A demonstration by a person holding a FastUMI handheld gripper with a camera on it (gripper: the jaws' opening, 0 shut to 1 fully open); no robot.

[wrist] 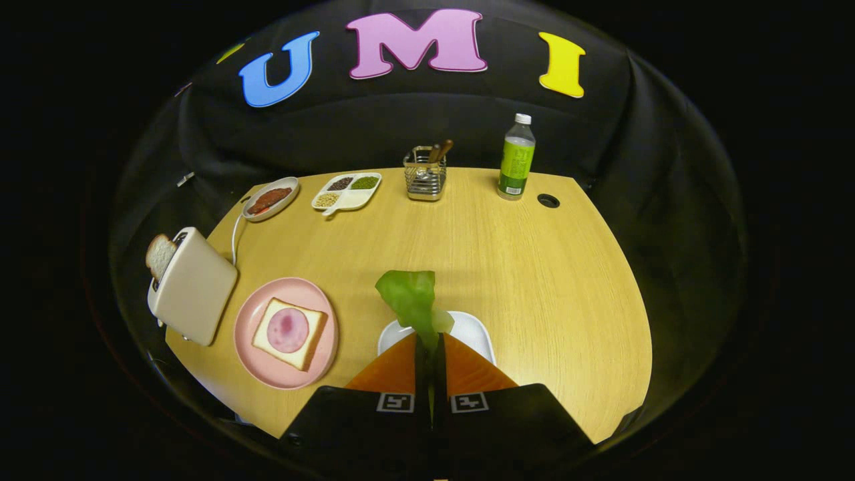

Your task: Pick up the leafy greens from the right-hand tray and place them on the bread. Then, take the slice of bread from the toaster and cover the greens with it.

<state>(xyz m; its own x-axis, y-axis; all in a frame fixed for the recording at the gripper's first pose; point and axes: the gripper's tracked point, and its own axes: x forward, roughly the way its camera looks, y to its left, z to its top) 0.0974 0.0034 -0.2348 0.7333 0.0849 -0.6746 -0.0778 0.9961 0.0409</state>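
Pressed together, the gripper fingers pinch the stem end of the leafy greens, which stand up just ahead of them over the white tray on the bench. Left of that tray sits a pink plate carrying the bread topped with a round slice of ham. Further left of the tray stands the toaster, a second slice of bread poking from its slot.
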